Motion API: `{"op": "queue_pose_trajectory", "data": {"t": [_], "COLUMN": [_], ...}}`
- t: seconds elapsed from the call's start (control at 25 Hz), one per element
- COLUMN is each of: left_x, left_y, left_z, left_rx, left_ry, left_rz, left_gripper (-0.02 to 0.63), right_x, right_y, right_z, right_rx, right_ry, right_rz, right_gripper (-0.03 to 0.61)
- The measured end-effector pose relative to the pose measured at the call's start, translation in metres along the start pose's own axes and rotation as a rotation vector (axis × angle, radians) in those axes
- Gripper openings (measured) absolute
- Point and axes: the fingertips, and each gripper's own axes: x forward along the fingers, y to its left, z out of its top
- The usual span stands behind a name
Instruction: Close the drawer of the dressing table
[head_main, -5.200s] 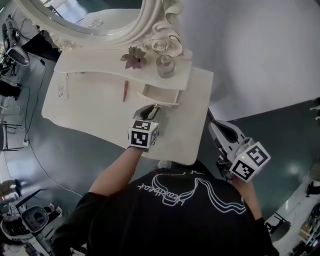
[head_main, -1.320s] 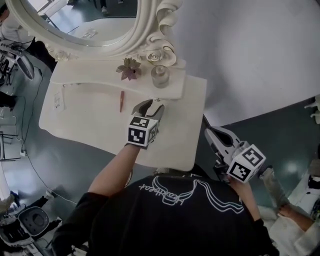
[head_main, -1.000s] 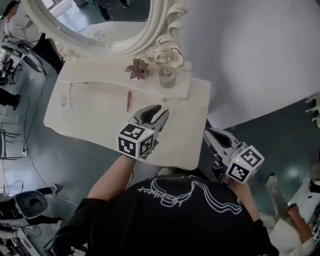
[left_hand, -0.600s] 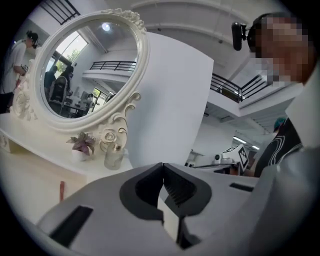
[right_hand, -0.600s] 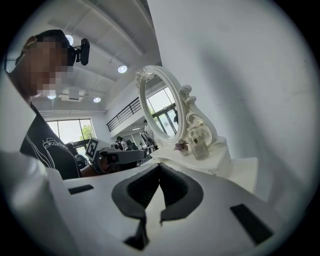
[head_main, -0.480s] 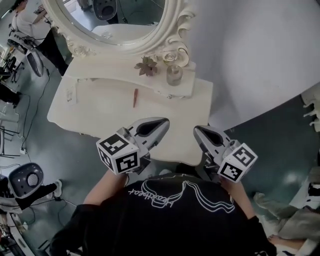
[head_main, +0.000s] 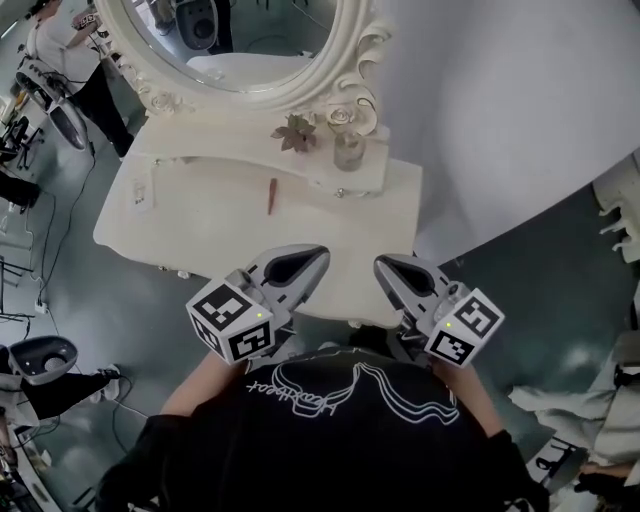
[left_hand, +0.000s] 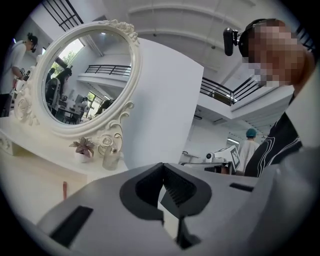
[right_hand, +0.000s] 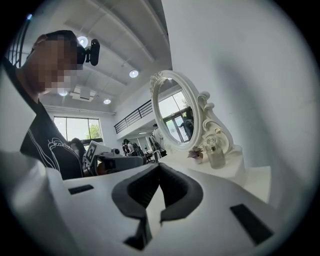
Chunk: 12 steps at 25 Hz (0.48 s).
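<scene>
The white dressing table (head_main: 200, 215) stands ahead of me, and its small drawer (head_main: 345, 186) under the raised shelf sits flush with the shelf front, its knob showing. My left gripper (head_main: 322, 252) hovers over the table's near edge, shut with nothing between its jaws (left_hand: 162, 167). To its right, my right gripper (head_main: 380, 265) is also shut and empty (right_hand: 159, 167). Both are well back from the drawer and touch nothing.
An oval mirror (head_main: 240, 40) rises at the table's back. On the shelf stand a small plant (head_main: 296, 132) and a glass bottle (head_main: 348, 150). A red stick (head_main: 271, 195) and a card (head_main: 141, 190) lie on the top. A grey wall (head_main: 500, 100) is at the right, a person (head_main: 60, 50) at the far left.
The drawer, open five seconds ago, is pushed in. My left gripper has pulled back from it towards me and its jaws have gone from open to shut. The right gripper moved inward.
</scene>
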Motion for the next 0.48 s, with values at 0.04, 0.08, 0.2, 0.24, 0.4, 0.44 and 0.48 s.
{"op": "queue_pose_trajectory", "data": {"t": [0.04, 0.08, 0.2, 0.24, 0.4, 0.44, 0.48], "left_x": [-0.002, -0.003, -0.007, -0.008, -0.011, -0.011, -0.012], "left_y": [0.001, 0.002, 0.003, 0.003, 0.003, 0.004, 0.004], "left_z": [-0.001, -0.002, -0.004, -0.005, -0.008, -0.008, -0.008], "left_rx": [-0.004, -0.008, -0.014, -0.012, -0.007, -0.008, -0.008], "left_ry": [-0.002, -0.003, -0.002, 0.001, 0.011, 0.012, 0.011], "left_rz": [0.001, 0.003, 0.004, 0.004, 0.003, 0.002, 0.002], "left_gripper": [0.004, 0.005, 0.005, 0.005, 0.005, 0.005, 0.005], "right_x": [0.001, 0.001, 0.003, 0.003, 0.003, 0.004, 0.004], "right_y": [0.001, 0.002, 0.006, 0.007, 0.01, 0.011, 0.011], "right_z": [-0.001, -0.001, -0.004, -0.005, -0.01, -0.01, -0.01], "right_rx": [0.001, 0.002, 0.003, 0.003, 0.012, 0.012, 0.012], "right_ry": [-0.001, -0.002, 0.002, 0.005, 0.016, 0.019, 0.021], "right_rz": [-0.003, -0.005, -0.01, -0.012, -0.02, -0.021, -0.022], "right_gripper": [0.005, 0.005, 0.005, 0.005, 0.005, 0.005, 0.005]}}
